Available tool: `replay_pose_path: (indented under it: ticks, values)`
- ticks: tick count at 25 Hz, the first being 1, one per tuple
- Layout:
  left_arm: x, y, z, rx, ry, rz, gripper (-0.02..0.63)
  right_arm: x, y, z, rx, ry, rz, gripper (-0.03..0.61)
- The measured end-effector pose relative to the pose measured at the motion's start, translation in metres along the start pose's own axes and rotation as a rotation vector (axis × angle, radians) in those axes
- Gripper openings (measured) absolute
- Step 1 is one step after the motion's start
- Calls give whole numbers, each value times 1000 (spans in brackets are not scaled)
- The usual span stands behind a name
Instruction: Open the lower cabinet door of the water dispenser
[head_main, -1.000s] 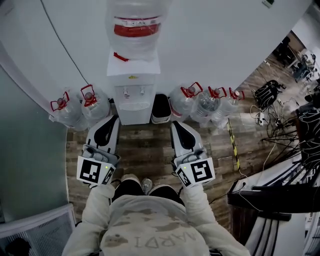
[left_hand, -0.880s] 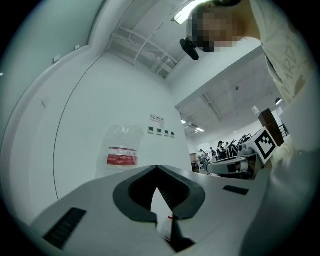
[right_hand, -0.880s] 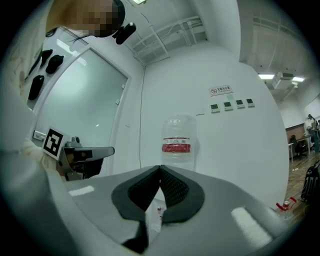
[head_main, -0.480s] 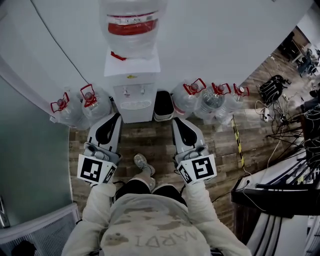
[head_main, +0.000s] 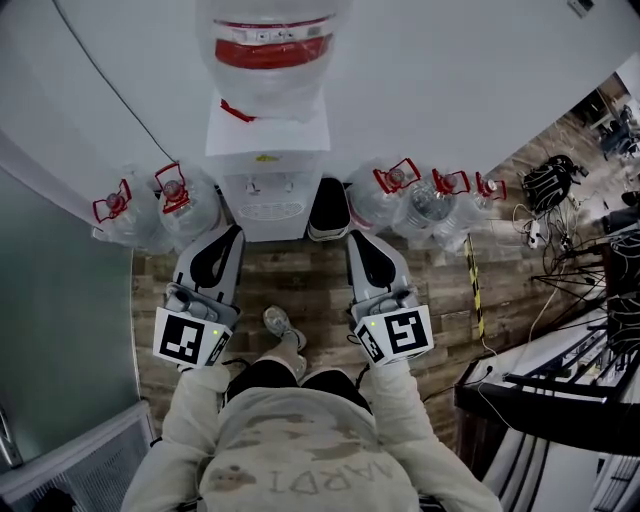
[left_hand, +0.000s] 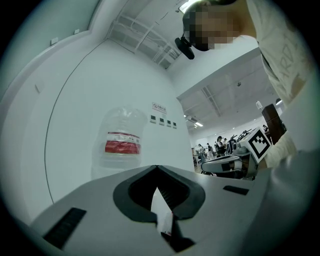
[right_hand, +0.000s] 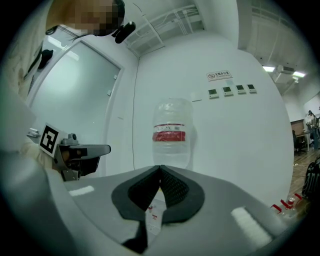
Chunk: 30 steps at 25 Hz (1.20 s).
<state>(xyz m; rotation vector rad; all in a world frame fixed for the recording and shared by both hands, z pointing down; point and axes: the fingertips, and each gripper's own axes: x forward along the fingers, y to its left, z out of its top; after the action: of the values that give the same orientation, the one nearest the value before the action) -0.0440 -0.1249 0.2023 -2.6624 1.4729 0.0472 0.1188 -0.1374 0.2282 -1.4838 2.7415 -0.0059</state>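
The left gripper (head_main: 231, 236) and right gripper (head_main: 356, 238), fingers pressed together on nothing, have edged nearer the dispenser (head_main: 266, 160) against the wall straight ahead, whose lower door, hidden from above, is untouched, so this looks like approach only.

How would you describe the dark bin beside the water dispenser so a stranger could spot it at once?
Find the white water dispenser against the white wall, with a big upturned bottle on top. On the floor just right of it in the head view stands the dark bin. It is the only dark, boxy thing in a row of clear water jugs with red handles.
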Motion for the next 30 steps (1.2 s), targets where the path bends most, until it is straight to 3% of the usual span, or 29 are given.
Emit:
replay_pose_path:
  ticks: [14,30]
  values:
    - [33,53,-59,-53,74,32,0,69,-24,-59,51,94,2,10]
    - [45,68,-160,-63,149,28,0,109,-46,-201,137,233,7,11]
